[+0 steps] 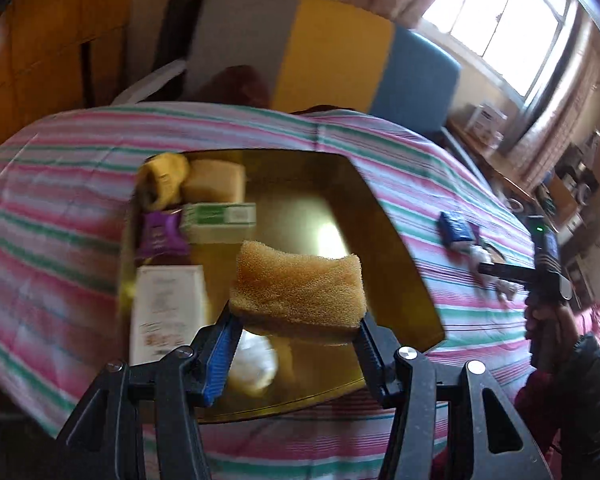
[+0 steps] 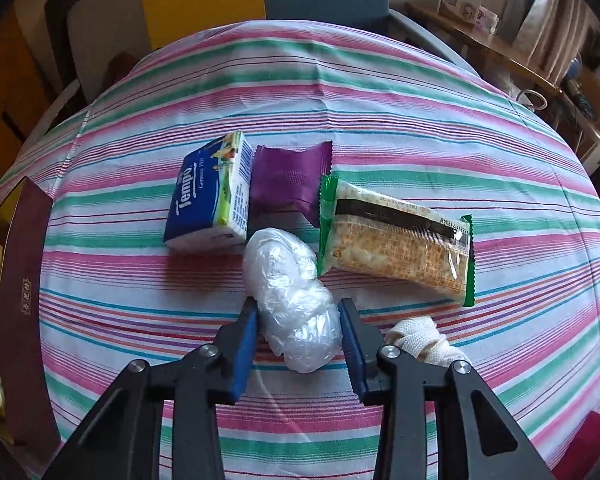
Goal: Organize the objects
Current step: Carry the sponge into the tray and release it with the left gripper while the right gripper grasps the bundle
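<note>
- Left wrist view: my left gripper (image 1: 296, 320) has its jaws clenched on a sponge (image 1: 300, 284), held over the gold tray (image 1: 384, 248).
- Already in the tray, I judge: another sponge, a green box (image 1: 220, 220), a purple packet and a white box (image 1: 168, 304).
- Right wrist view: my right gripper (image 2: 300, 344) has its jaws against a plastic bundle (image 2: 292, 300) lying on the tabletop (image 2: 380, 92).
- Left to move: tissue pack (image 2: 208, 200), purple pouch (image 2: 288, 180), cracker pack (image 2: 396, 248), rope (image 2: 424, 344).

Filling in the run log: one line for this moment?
left gripper: shut on sponge, above box | right gripper: shut on plastic bag bundle, on striped cloth
</note>
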